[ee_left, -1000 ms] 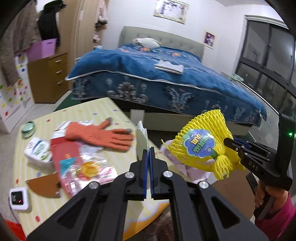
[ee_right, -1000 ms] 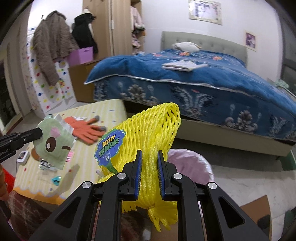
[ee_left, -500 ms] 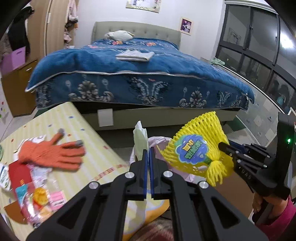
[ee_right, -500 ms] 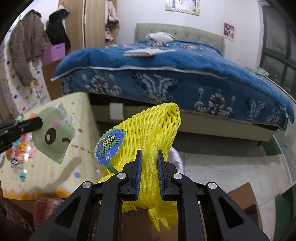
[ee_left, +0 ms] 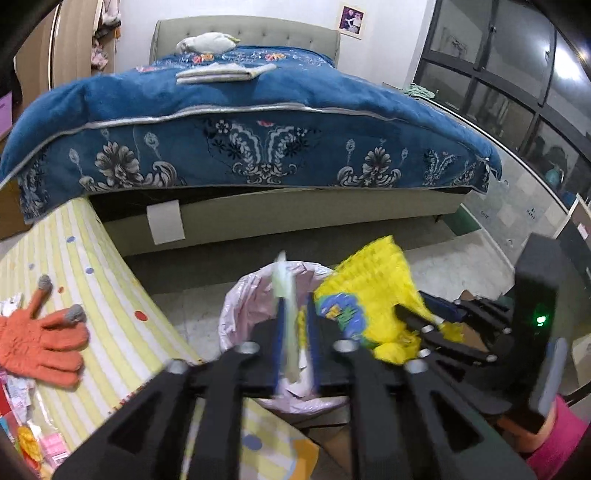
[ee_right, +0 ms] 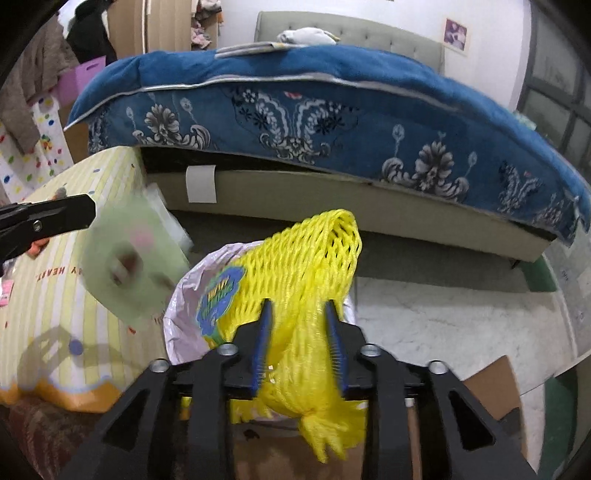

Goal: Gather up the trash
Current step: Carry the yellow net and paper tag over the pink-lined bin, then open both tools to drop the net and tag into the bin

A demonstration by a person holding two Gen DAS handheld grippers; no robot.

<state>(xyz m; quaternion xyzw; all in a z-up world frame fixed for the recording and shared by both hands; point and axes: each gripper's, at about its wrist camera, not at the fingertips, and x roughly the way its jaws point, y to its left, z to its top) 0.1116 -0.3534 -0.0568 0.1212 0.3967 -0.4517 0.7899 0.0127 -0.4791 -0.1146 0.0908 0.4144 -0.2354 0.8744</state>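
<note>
Motion blurs the pale green wrapper (ee_right: 129,273); the orange glove (ee_left: 40,343) is cut off left.

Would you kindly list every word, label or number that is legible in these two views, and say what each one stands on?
"HEAVE" and "Y": printed upside down on the striped tablecloth; only fragments show.
Blue label on the yellow foam net: lettering blurred, unreadable.
Green wrapper: a cartoon face, no legible text.
Wall picture: too small to read.
</note>
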